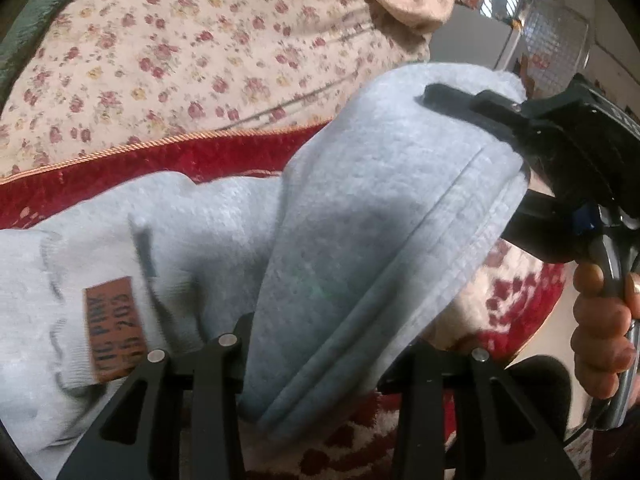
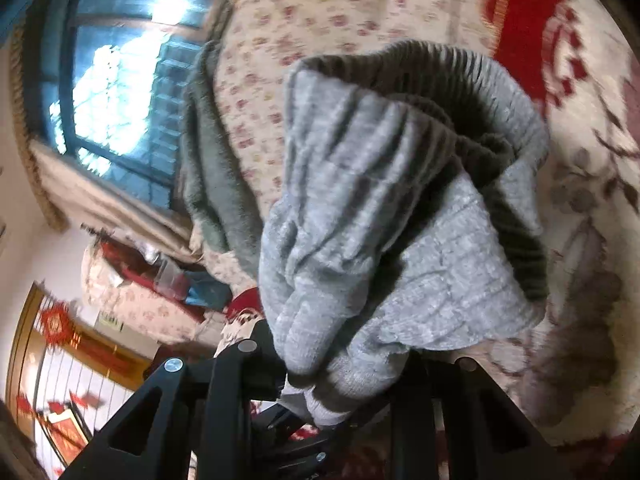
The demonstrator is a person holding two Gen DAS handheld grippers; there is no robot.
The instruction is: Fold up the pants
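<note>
- Pants [image 1: 352, 216], grey, left wrist view: cloth is pinched in the left gripper [image 1: 320, 360] and runs up-right to the right gripper [image 1: 472, 100], which is closed on the far fold; both are lifted above the red blanket [image 1: 224, 152].
- Label [image 1: 114, 328] shows only in this view.
- Right wrist view: the right gripper [image 2: 332, 392] is closed on a bunched ribbed cuff [image 2: 400, 200]; the left gripper is unseen.
</note>
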